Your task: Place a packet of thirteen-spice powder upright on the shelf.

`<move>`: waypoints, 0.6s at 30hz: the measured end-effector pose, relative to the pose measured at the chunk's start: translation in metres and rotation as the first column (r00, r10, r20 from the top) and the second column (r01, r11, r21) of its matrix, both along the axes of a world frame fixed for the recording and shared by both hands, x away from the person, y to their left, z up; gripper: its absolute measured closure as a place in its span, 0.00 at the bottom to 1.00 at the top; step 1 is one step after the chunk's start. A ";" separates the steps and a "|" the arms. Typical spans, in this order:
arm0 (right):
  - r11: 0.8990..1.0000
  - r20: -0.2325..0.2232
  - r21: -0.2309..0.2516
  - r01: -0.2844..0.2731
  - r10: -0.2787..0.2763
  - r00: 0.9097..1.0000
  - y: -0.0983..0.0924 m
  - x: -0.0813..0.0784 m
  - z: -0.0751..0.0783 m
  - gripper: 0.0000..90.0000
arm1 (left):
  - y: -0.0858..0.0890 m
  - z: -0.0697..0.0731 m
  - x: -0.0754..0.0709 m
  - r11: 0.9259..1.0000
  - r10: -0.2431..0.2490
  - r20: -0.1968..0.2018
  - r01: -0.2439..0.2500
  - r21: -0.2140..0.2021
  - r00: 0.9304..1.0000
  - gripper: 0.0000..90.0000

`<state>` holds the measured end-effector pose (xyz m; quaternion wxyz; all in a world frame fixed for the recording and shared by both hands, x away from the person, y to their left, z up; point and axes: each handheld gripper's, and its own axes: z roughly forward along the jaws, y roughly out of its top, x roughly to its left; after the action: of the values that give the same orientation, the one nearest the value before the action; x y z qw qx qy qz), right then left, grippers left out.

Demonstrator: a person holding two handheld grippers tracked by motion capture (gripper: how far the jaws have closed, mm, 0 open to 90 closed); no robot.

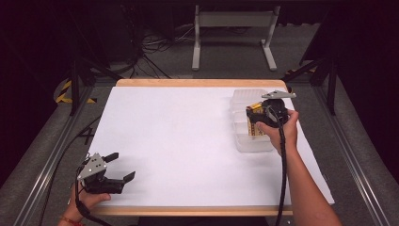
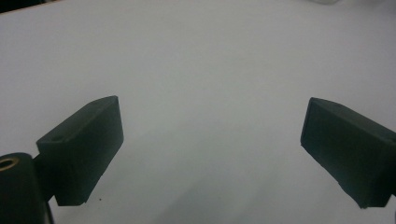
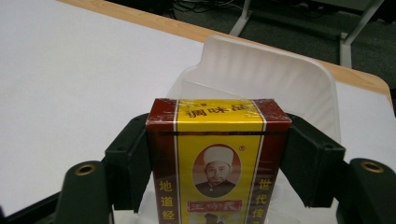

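Table (image 1: 197, 83): pale wood at the exposed edges, smooth; top covered by a matt white sheet (image 1: 179, 141), paper-like and unmarked. Bin (image 3: 261, 70): translucent whitish plastic, smooth with a soft sheen. Box (image 3: 217, 154): printed card in yellow and dark red under a glossy clear wrap — highlights show along its top edge. Left gripper (image 2: 212, 154) and right gripper (image 3: 217, 161): jaws of matt black plastic, slightly grainy — brass-coloured metal inserts in the bodies. Floor (image 1: 226, 47): rough grey carpet.
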<state>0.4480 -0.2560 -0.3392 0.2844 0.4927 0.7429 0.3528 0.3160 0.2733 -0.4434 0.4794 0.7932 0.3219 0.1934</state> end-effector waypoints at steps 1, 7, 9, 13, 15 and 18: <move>1.000 0.000 0.002 -0.001 0.001 1.000 -0.001 -0.001 0.000 0.36 | 0.000 0.000 0.000 1.000 0.000 0.000 0.000 -0.001 1.000 0.07; 1.000 -0.008 0.006 -0.001 0.001 1.000 -0.006 -0.006 0.000 0.36 | 0.000 0.000 0.000 1.000 0.001 -0.001 -0.001 -0.002 1.000 0.07; 1.000 -0.007 0.005 -0.004 0.004 1.000 -0.007 -0.007 -0.001 0.36 | 0.000 0.000 0.000 1.000 0.000 0.001 0.000 0.000 1.000 0.07; 1.000 -0.004 0.004 -0.009 0.009 1.000 -0.008 -0.010 -0.003 0.36 | 0.001 0.000 0.000 1.000 0.001 0.001 -0.001 -0.001 1.000 0.07; 1.000 -0.006 -0.005 -0.014 0.014 1.000 -0.007 -0.011 -0.004 0.36 | 0.001 0.000 0.000 1.000 0.002 0.000 -0.002 0.000 1.000 0.07; 1.000 -0.002 -0.017 -0.021 0.021 1.000 -0.007 -0.014 -0.006 0.36 | 0.001 0.000 0.000 1.000 0.001 0.000 -0.001 -0.001 1.000 0.07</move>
<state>0.4345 -0.2629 -0.3452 0.2843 0.4828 0.7512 0.3490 0.3159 0.2741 -0.4433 0.4796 0.7929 0.3222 0.1937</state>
